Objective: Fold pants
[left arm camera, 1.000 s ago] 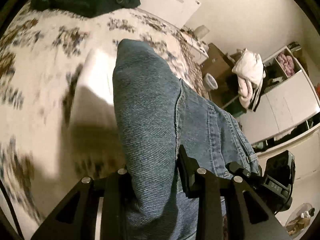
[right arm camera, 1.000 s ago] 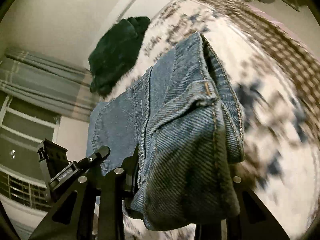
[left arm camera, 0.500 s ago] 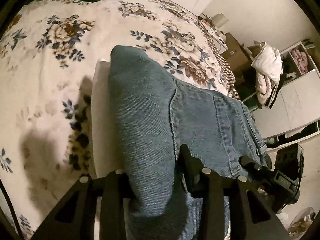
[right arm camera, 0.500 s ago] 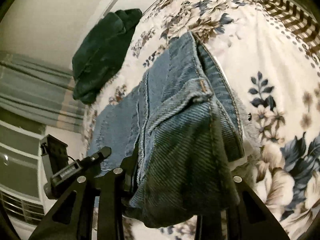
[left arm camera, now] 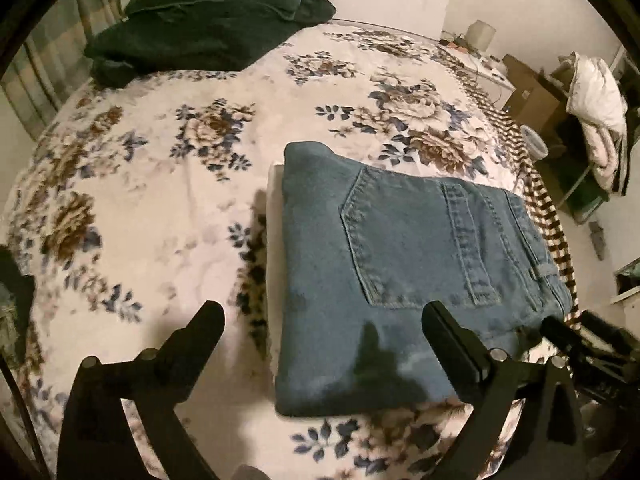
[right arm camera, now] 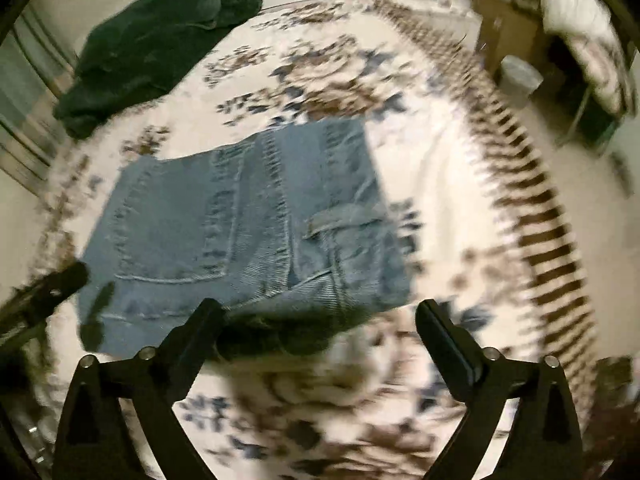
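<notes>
Blue jeans point(left arm camera: 404, 268) lie folded in a flat rectangle on the floral bedspread point(left arm camera: 168, 184), back pocket up, on top of a white folded item point(left arm camera: 274, 240). My left gripper point(left arm camera: 322, 320) is open and empty, above the near left part of the jeans. My right gripper point(right arm camera: 318, 316) is open and empty, above the near right edge of the jeans point(right arm camera: 248, 224). The right wrist view is blurred. The other gripper shows at the right edge of the left wrist view point(left arm camera: 592, 348).
A dark green garment point(left arm camera: 208, 16) lies at the far left of the bed, also in the right wrist view point(right arm camera: 148, 44). A striped blanket edge point(left arm camera: 536, 188) runs along the bed's right side. Shelves, a chair with white bedding point(left arm camera: 596, 96) and a bin point(right arm camera: 520, 78) stand beyond it.
Both grippers held the folded jeans above the bed. The jeans now lie flat on the bed, and both grippers have opened and pulled back from them.
</notes>
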Available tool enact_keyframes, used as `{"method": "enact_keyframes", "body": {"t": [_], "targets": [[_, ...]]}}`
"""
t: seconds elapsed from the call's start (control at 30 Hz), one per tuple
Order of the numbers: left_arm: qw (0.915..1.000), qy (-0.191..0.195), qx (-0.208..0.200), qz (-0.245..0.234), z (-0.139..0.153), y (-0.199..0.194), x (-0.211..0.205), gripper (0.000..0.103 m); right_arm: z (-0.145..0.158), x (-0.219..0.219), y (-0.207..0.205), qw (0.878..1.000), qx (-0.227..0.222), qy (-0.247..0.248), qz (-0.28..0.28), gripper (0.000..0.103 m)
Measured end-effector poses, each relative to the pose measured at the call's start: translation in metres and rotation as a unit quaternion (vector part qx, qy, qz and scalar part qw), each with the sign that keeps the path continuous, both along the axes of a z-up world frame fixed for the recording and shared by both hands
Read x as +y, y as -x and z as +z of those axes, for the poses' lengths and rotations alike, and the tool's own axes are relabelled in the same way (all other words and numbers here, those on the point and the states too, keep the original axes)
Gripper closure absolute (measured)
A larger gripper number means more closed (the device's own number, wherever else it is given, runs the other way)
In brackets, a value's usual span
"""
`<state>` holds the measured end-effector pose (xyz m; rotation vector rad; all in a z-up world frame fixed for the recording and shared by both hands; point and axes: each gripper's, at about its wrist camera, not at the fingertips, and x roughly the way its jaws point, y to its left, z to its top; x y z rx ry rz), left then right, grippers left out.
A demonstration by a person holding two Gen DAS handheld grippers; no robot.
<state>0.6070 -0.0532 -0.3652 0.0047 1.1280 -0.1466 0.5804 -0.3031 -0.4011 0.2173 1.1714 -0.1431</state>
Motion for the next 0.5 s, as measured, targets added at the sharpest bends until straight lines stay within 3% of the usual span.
{"method": "enact_keyframes", "body": {"t": [0.17, 0.5], "targets": [[0.9996, -0.028, -0.009, 0.004, 0.023, 0.021, -0.016, 0.002, 0.03, -0.004, 0.016, 0.999, 0.003, 0.042, -0.002, 0.003], [0.9981, -0.042, -0.04, 0.018, 0.101, 0.082, -0.033, 0.002, 0.115, -0.01, 0.083, 0.998, -0.02, 0.056, 0.014, 0.003]]}}
